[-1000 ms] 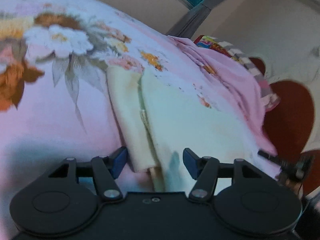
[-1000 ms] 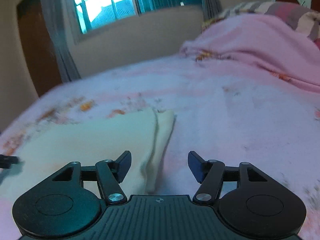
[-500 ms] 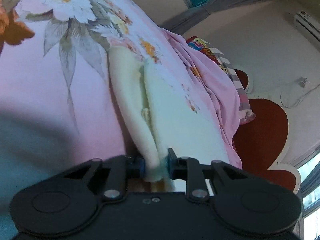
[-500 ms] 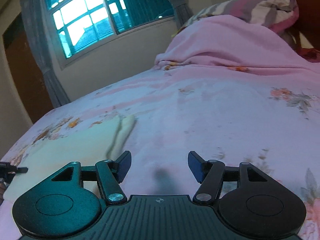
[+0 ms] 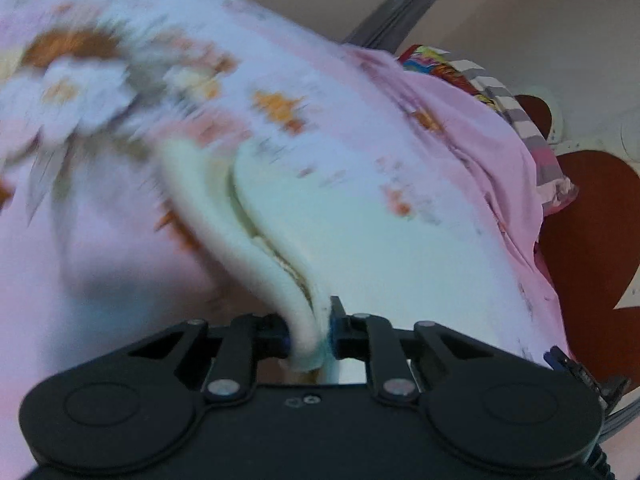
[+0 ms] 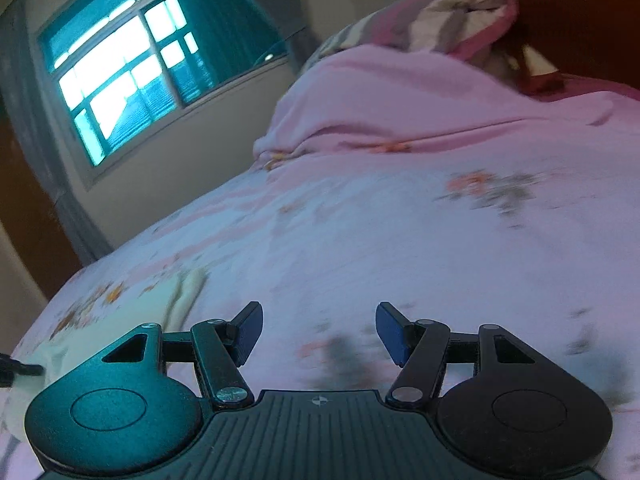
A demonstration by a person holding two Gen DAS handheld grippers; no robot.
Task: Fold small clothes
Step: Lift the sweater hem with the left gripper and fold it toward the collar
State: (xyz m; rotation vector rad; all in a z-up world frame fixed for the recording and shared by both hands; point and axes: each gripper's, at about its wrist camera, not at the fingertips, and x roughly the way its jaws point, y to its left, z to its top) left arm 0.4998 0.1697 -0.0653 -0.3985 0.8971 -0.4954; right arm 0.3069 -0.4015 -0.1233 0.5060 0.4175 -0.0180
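Observation:
A small cream garment (image 5: 360, 248) lies on the pink floral bedsheet (image 5: 100, 240). My left gripper (image 5: 309, 340) is shut on the near edge of the garment's folded left side and lifts it off the sheet. In the right wrist view the same garment (image 6: 180, 300) shows at the far left. My right gripper (image 6: 319, 334) is open and empty above bare sheet, to the right of the garment.
A heap of pink bedding with a striped pillow (image 6: 440, 24) lies against the dark red headboard (image 5: 592, 220). A window (image 6: 132, 68) and a grey curtain (image 6: 60, 216) are on the far wall. Coloured fabric (image 5: 436, 64) pokes out beside the bedding.
My left gripper went from open around the garment's edge to shut on it, and has lifted the fold. My right gripper moved right, away from the garment, and tilted upward.

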